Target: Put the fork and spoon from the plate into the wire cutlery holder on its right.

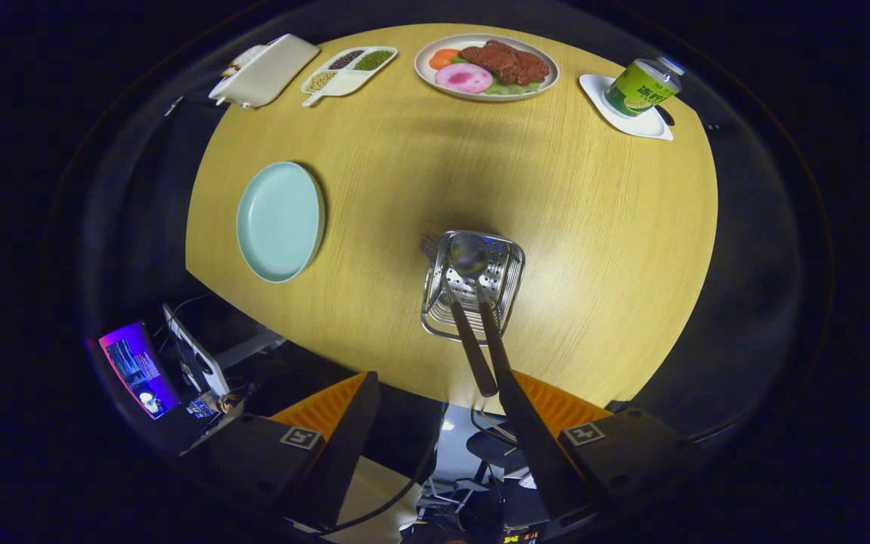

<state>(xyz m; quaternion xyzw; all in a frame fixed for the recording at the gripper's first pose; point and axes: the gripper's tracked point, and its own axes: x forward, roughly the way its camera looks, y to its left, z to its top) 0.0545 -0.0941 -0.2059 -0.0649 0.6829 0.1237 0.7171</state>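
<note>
Wire cutlery holder [473, 283] sits mid-table, just ahead of the fingers, w/ both utensils already in it: the spoon [470, 257] bowl-end down, its dark handle leaning back toward the camera along the right finger [537, 438], and the fork [473, 347] beside it, tines poking out at the holder's far left rim, handle ending free in the air. Light-blue plate [280, 221] to the holder's left is bare, so judging by that, the transfer itself looks done & the step in hand is the release/retreat after the spoon drop. Gripper [442, 453] fingers stand wide apart, nothing clamped between them; spoon handle seems to touch or overlap the right finger only, can't tell which. Next move prob calls for backing straight off w/o dragging that handle or tipping the holder. Gripper is held above the near table [616, 227] edge, angled down at the holder. Further out: food plate [485, 66], divided dish [350, 70], white tray [263, 72], green can [640, 87] on a coaster.
</note>
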